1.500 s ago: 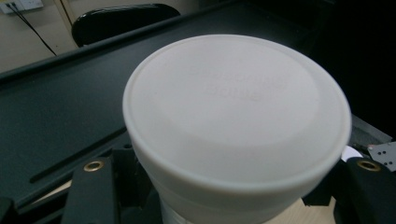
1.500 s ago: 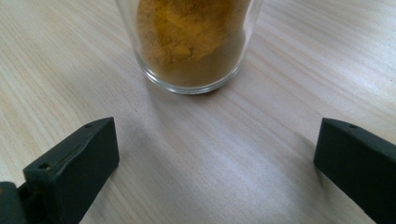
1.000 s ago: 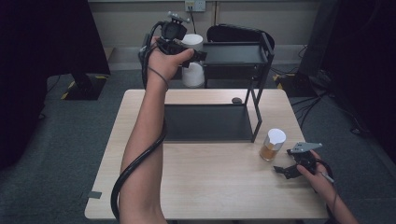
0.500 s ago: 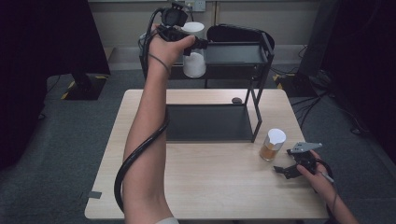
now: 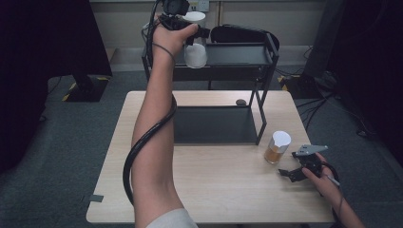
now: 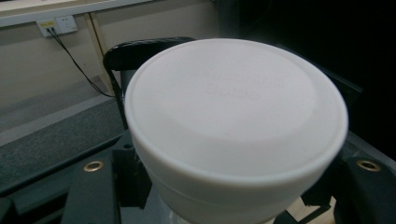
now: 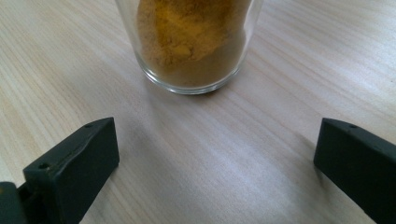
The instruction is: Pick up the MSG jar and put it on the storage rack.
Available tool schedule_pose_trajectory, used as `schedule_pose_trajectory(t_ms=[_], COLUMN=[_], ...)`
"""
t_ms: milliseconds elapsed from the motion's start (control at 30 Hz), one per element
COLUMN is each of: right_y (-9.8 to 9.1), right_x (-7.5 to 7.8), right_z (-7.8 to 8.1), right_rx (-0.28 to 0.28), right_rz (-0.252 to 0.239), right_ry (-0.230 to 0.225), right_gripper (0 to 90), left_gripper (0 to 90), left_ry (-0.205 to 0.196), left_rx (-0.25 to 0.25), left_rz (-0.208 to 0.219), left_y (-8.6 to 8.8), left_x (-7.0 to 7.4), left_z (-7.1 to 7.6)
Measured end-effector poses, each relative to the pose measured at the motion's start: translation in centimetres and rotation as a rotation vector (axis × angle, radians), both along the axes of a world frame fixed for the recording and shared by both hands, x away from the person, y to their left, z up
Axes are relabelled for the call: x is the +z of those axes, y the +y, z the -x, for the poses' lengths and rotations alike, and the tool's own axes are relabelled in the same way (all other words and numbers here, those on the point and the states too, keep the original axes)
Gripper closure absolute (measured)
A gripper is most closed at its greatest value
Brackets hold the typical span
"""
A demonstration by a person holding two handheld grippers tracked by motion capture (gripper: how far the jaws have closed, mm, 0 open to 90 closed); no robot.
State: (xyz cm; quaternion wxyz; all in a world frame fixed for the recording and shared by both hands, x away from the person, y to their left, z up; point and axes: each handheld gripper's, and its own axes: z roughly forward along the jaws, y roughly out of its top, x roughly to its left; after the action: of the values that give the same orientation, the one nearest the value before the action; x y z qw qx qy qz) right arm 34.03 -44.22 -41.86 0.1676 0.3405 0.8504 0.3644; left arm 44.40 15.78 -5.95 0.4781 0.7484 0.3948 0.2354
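Two jars in play, one per gripper. Left gripper (image 5: 192, 29) is clenched on the white jar (image 5: 196, 50), held high in the air over the top shelf (image 5: 237, 54) of the black rack (image 5: 263, 102), at the far side of the surface (image 5: 223, 190). In the left gripper view the jar's white lid (image 6: 236, 107) sits right between the jaws, which clamp the body just under the lid, so the jar hangs upright and the lid stays level; likely gripped there because the rim stops it slipping down. Judging by the height and place, it is being carried to or from that top shelf, not set down yet.

Right gripper (image 5: 292, 172) rests low at the near right of the surface, jaws spread wide, grasping nothing. Glass jar (image 5: 277, 147) with orange-brown powder and a white lid stands upright just in front of it, apart from the jaws, near the rack's front post. Right gripper view shows the jar's base (image 7: 187, 60) centred ahead of the open jaws, so it looks lined up for a grab once the left hand is done.
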Motion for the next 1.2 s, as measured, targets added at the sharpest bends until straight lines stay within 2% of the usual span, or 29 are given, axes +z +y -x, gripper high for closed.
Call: schedule_pose_trajectory(t_ms=[100, 433, 633, 800, 1000, 1200], right_y=[0.0, 0.0, 0.0, 0.0, 0.0, 0.0], right_x=[0.0, 0.0, 0.0, 0.0, 0.0, 0.0], right_z=[0.0, 0.0, 0.0, 0.0, 0.0, 0.0], right_rx=[0.000, 0.000, 0.000, 0.000, 0.000, 0.000], right_rz=[0.000, 0.000, 0.000, 0.000, 0.000, 0.000], right_ry=[0.000, 0.000, 0.000, 0.000, -0.001, -0.001], right_gripper=[0.0, 0.0, 0.0, 0.0, 0.0, 0.0], left_gripper=[34.1, 34.1, 34.1, 34.1, 33.9, 33.8], left_ry=[-0.011, -0.011, 0.001, 0.007, -0.007, -0.017], left_rx=[0.012, 0.019, 0.017, 0.029, 0.019, 0.018], left_rz=[0.000, -0.016, -0.023, -0.015, -0.027, -0.019], left_y=[-0.2, -1.1, -1.7, -1.7, -1.7, -1.6], left_x=[0.0, -0.4, -1.0, -1.3, -1.5, -1.9], left_z=[-0.7, -3.1, -4.2, -4.4, -4.1, -3.9])
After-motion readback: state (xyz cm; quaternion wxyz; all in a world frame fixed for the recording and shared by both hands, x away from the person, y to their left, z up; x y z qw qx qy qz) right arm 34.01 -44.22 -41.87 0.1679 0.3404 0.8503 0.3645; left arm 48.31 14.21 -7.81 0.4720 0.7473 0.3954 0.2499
